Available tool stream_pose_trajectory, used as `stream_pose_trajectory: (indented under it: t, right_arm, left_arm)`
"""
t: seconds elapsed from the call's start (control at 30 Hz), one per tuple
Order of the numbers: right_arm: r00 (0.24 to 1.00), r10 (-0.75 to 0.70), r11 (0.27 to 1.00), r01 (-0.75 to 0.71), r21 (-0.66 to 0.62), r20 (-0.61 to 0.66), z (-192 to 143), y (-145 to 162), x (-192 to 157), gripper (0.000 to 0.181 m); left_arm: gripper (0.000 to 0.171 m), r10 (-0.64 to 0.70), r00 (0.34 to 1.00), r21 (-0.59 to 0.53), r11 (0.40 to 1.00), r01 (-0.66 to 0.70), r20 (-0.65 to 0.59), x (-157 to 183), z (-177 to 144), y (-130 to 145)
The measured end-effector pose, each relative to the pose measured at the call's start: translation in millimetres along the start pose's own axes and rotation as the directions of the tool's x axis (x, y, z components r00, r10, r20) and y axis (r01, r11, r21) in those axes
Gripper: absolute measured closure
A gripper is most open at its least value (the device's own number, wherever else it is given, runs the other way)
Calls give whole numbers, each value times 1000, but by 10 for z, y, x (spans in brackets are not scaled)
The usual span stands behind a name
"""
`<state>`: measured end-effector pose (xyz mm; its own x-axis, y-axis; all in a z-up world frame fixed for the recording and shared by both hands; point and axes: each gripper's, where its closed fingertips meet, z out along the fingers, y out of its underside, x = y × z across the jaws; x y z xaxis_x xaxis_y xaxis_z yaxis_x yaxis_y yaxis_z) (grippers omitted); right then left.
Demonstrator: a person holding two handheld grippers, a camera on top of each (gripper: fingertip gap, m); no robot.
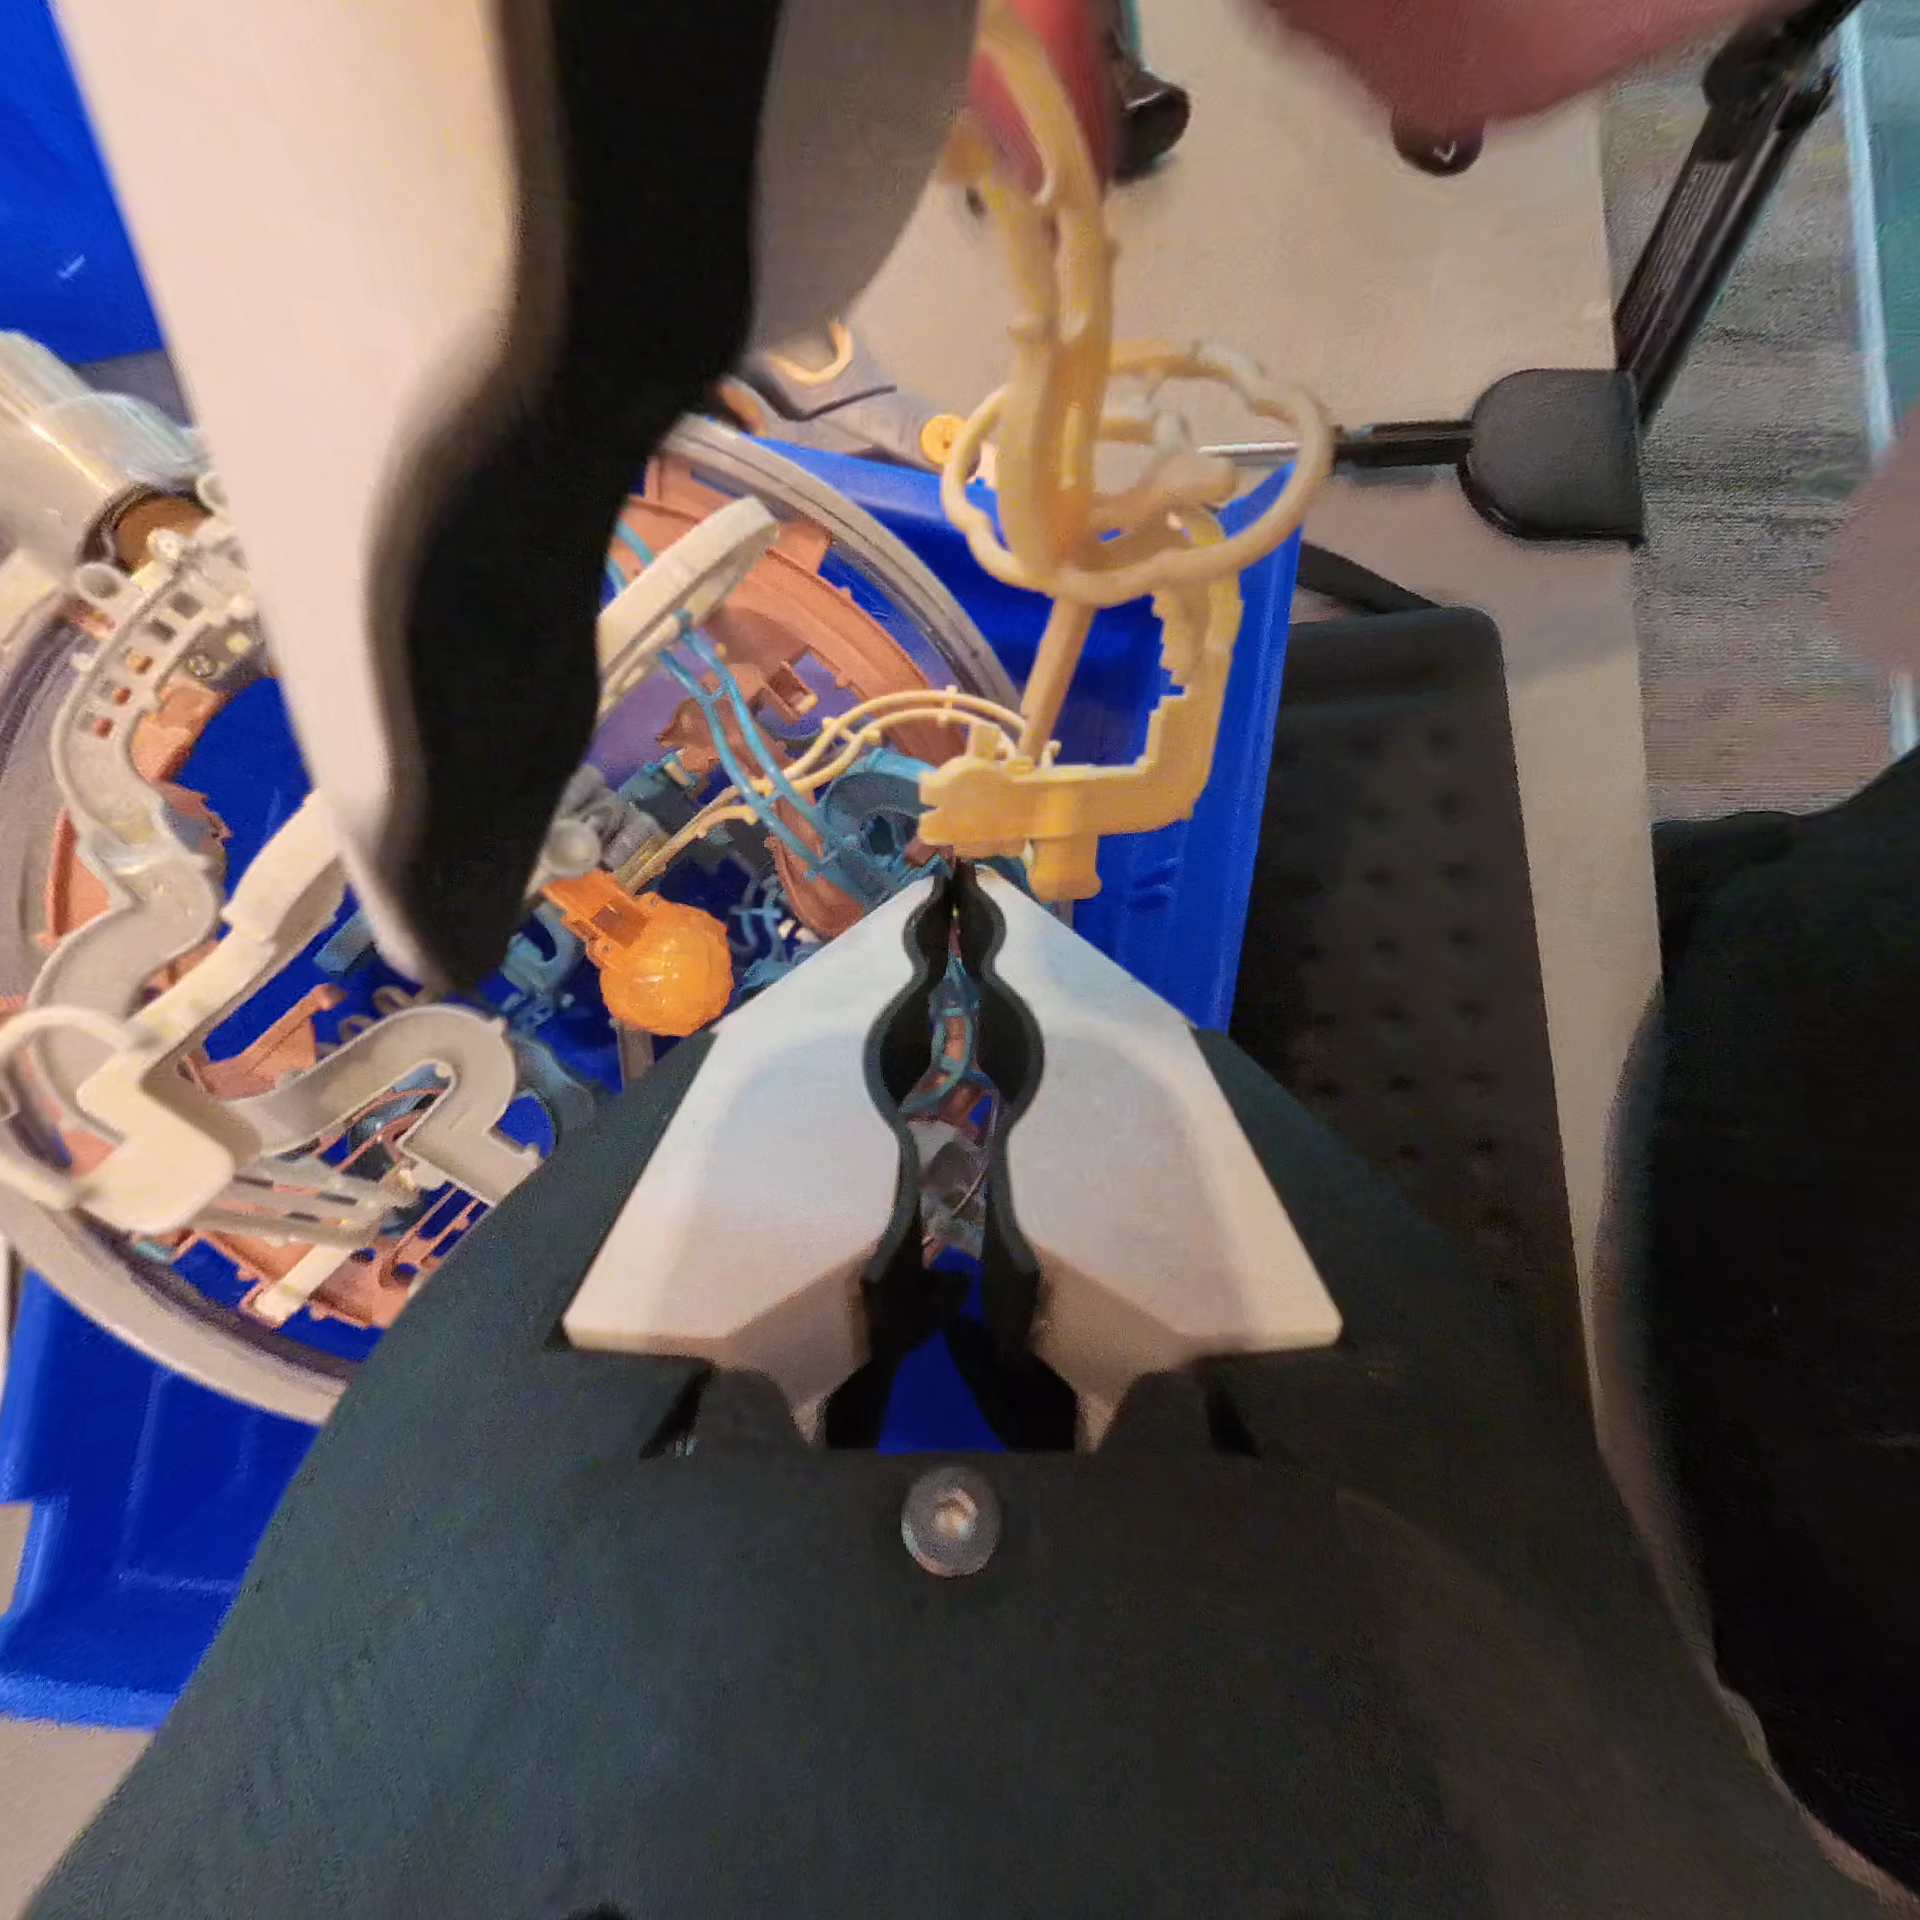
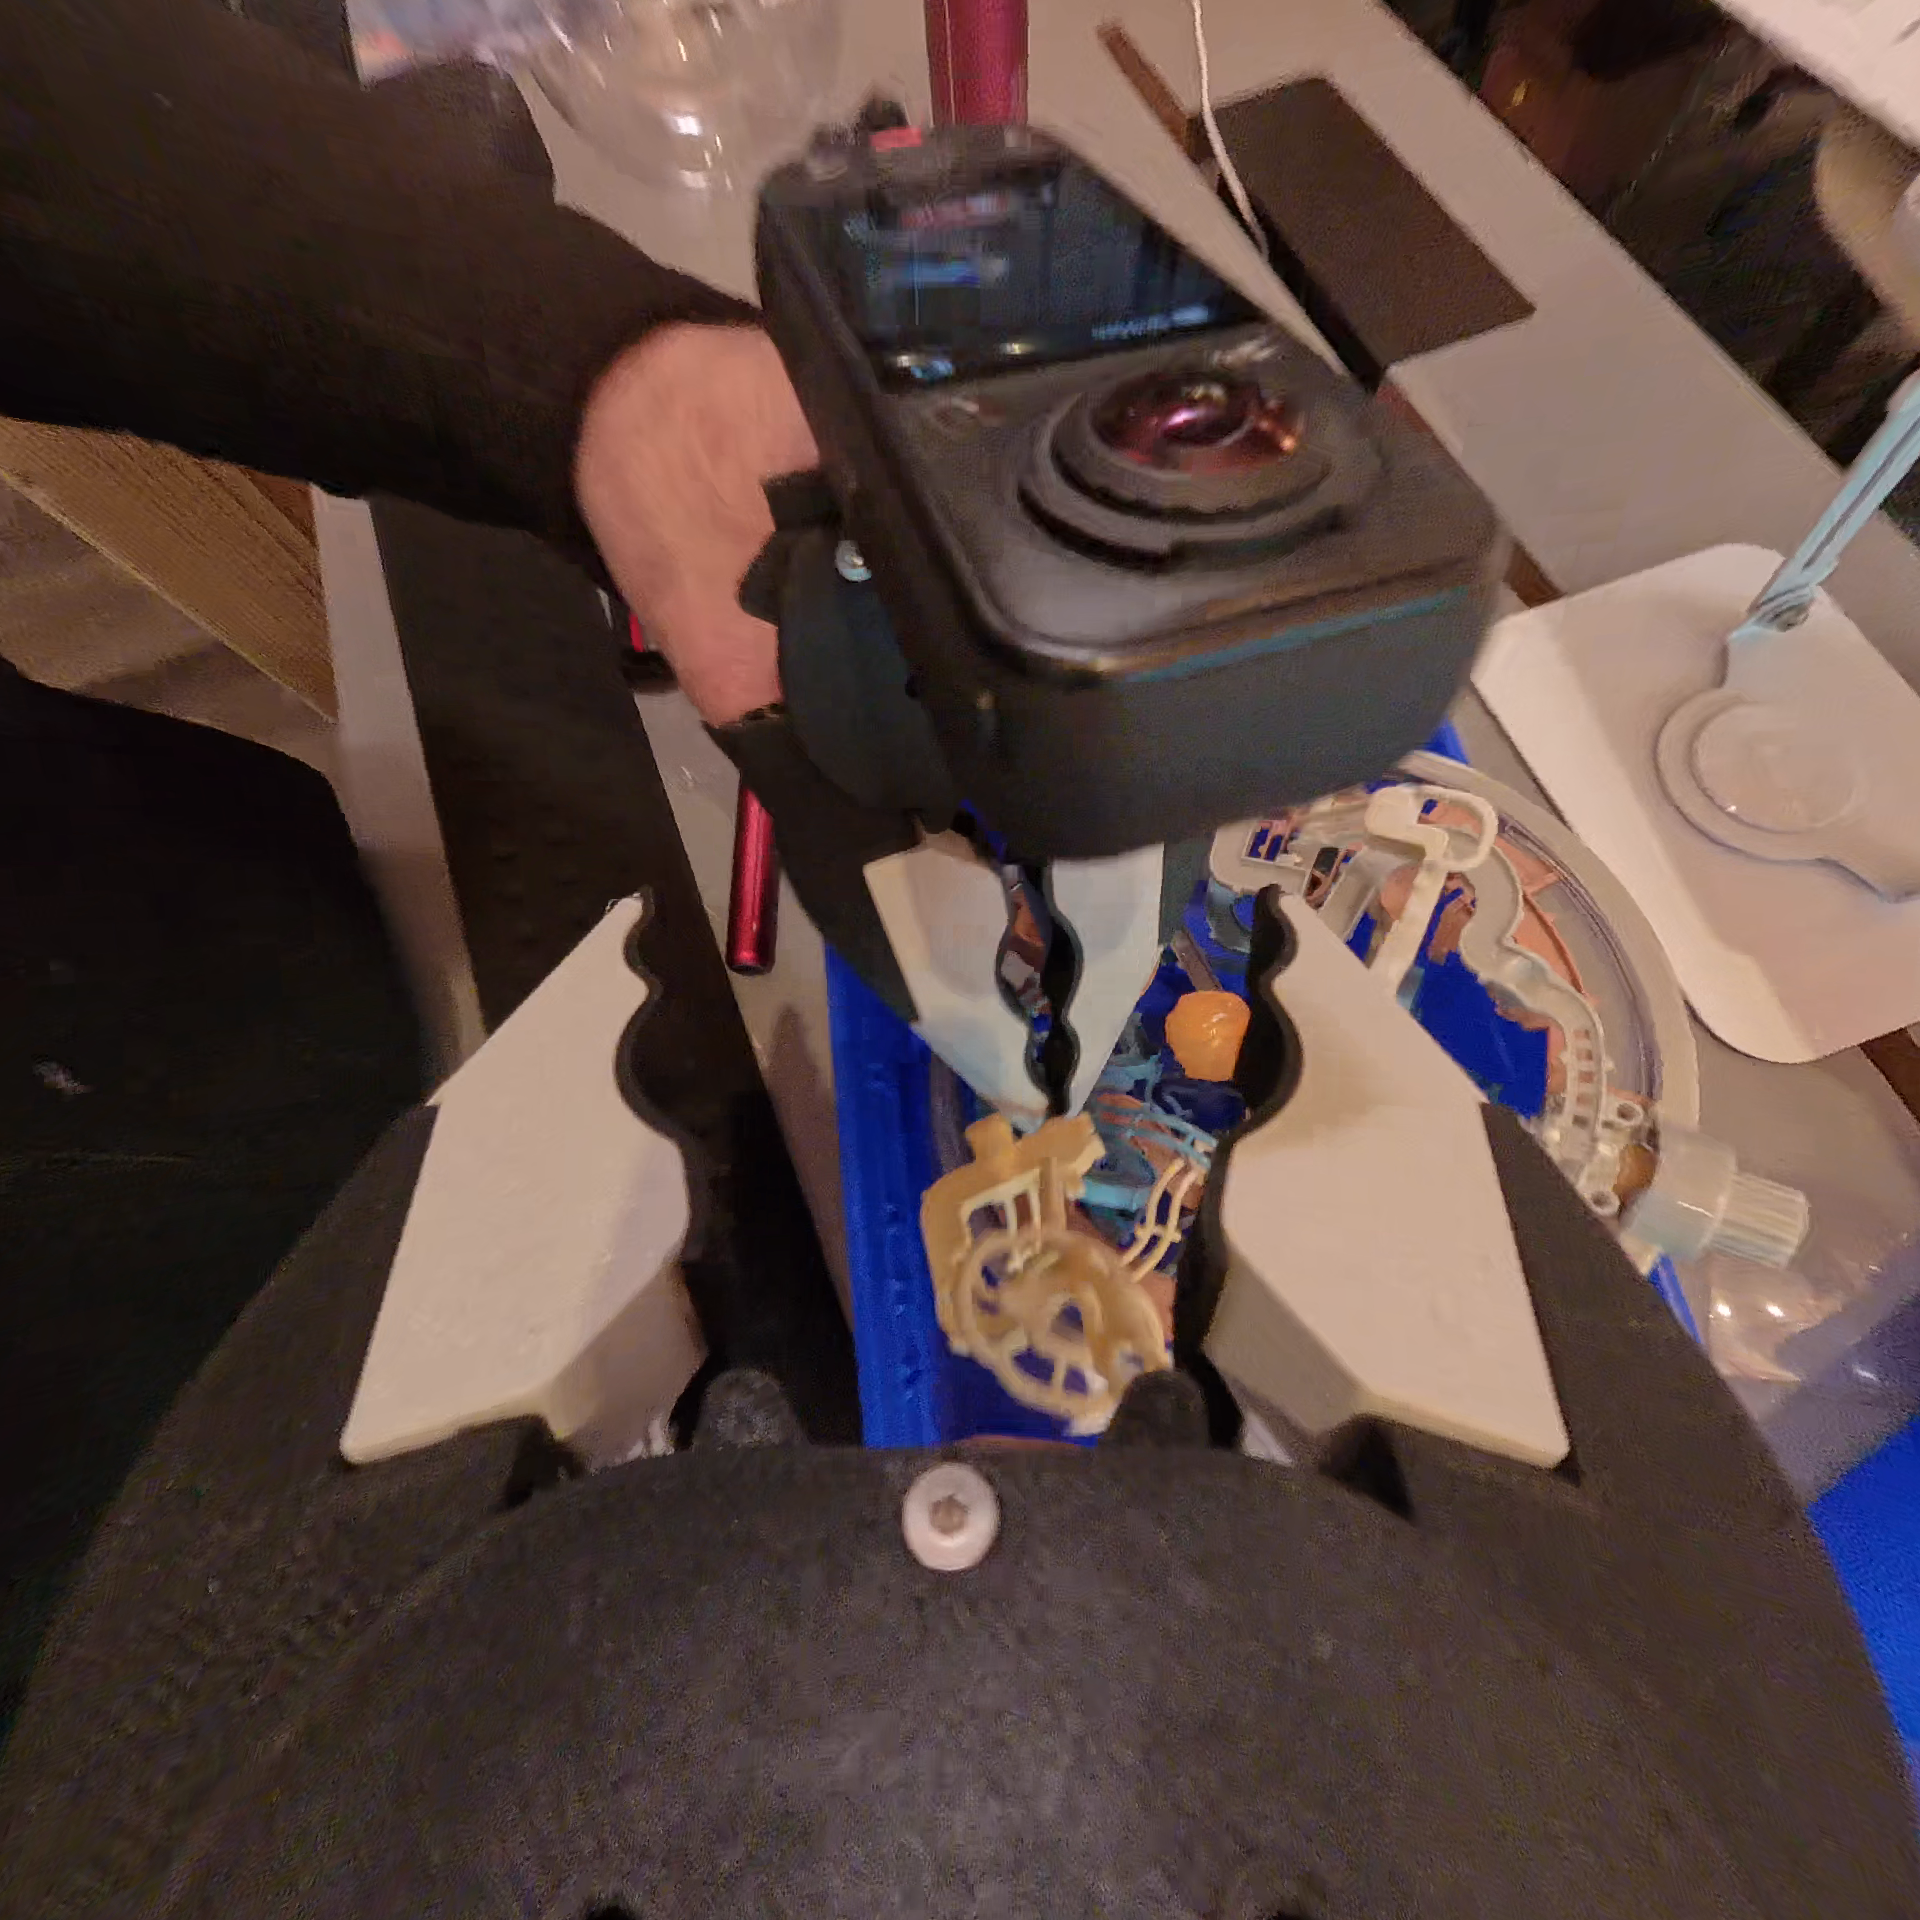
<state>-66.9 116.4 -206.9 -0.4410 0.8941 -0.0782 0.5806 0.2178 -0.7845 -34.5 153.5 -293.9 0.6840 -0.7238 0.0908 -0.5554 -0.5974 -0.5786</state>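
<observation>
My left gripper (image 1: pixel 956 883) is shut on the lower tab of a cream plastic track piece (image 1: pixel 1081 520) and holds it over a blue bin (image 1: pixel 1174 935). The bin holds a round grey maze assembly (image 1: pixel 135 935) with brown and teal tracks, and an orange ball (image 1: pixel 665 961). One finger (image 1: pixel 468 727) of the right gripper hangs over the assembly. In the right wrist view my right gripper (image 2: pixel 954 914) is open. The cream piece (image 2: pixel 1029 1247) sits between its fingers, pinched from above by the left gripper (image 2: pixel 1055 1101). The orange ball (image 2: pixel 1205 1023) lies just beyond.
A person's hand (image 2: pixel 686 520) in a black sleeve holds the left gripper. A white moulded tray (image 2: pixel 1558 727) with a light-blue stand lies at the right. A clear dome (image 2: pixel 1818 1351) lies by the bin. A black perforated mat (image 1: pixel 1403 883) lies beside the bin.
</observation>
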Motion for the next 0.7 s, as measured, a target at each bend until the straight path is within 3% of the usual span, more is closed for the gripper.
stream_pose_trajectory:
  t: [0.13,0.2,0.27,0.33,0.43,0.6,0.7]
  right_arm:
    - [999,-24,999,23,-23,-45,-445,-17,-40,83]
    - [996,-39,999,39,1,-75,-666,-164,-49,93]
    - [988,-95,995,89,-48,-125,-763,-284,-61,87]
    - [969,-184,982,173,-76,-163,-744,-474,-112,70]
    - [947,-265,957,237,-164,-180,-561,-566,-168,65]
    - [956,-268,912,211,-353,-122,-271,-157,-89,89]
    - [966,-240,913,191,-360,-99,-269,-76,-81,91]
  left_arm:
    - [171,30,999,-28,999,-29,39,-42,-34,37]
    - [171,47,997,-62,997,-44,54,-19,-30,36]
    - [171,116,988,-124,987,-104,98,-35,-33,38]
    - [171,156,981,-199,971,-130,119,-20,-27,43]
    - [171,220,966,-312,935,-168,138,3,-21,60]
    - [171,297,948,-435,873,-220,117,47,20,32]
    - [171,332,940,-494,832,-251,81,53,38,58]
